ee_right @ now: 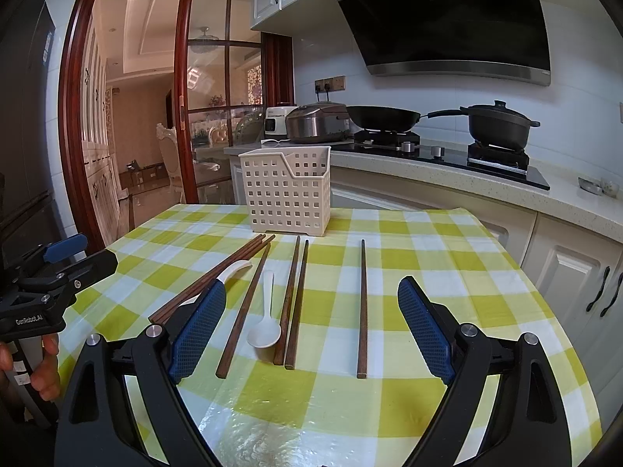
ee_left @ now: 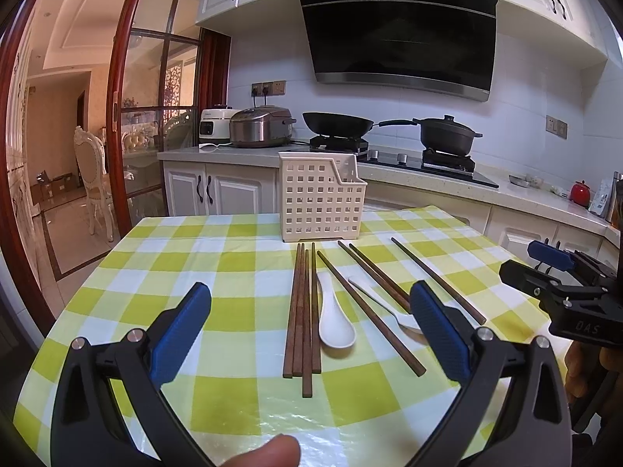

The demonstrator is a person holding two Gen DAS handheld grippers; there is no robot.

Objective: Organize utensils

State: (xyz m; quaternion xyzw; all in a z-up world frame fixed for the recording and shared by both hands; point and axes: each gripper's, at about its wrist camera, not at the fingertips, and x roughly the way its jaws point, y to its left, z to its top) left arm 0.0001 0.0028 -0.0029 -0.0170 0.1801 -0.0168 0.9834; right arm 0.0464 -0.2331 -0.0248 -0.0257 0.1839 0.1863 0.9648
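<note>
Several brown wooden chopsticks [ee_left: 301,311] lie on the green-checked tablecloth [ee_left: 155,272], with two white ceramic spoons [ee_left: 335,323] among them. A white perforated utensil basket [ee_left: 319,198] stands upright behind them. My left gripper [ee_left: 311,323] is open and empty above the near table, its fingers either side of the bundle of chopsticks. My right gripper [ee_right: 311,319] is open and empty, framing a spoon [ee_right: 265,323], a pair of chopsticks [ee_right: 294,303] and a single chopstick [ee_right: 362,307]. The basket also shows in the right wrist view [ee_right: 288,190]. Each gripper shows at the edge of the other's view.
A kitchen counter [ee_left: 428,179] runs behind the table with a rice cooker [ee_left: 261,126], a wok [ee_left: 337,122] and a black pot [ee_left: 447,134] on the stove. A red jar [ee_left: 580,192] sits at the far right. A glass sliding door [ee_left: 155,116] is at the left.
</note>
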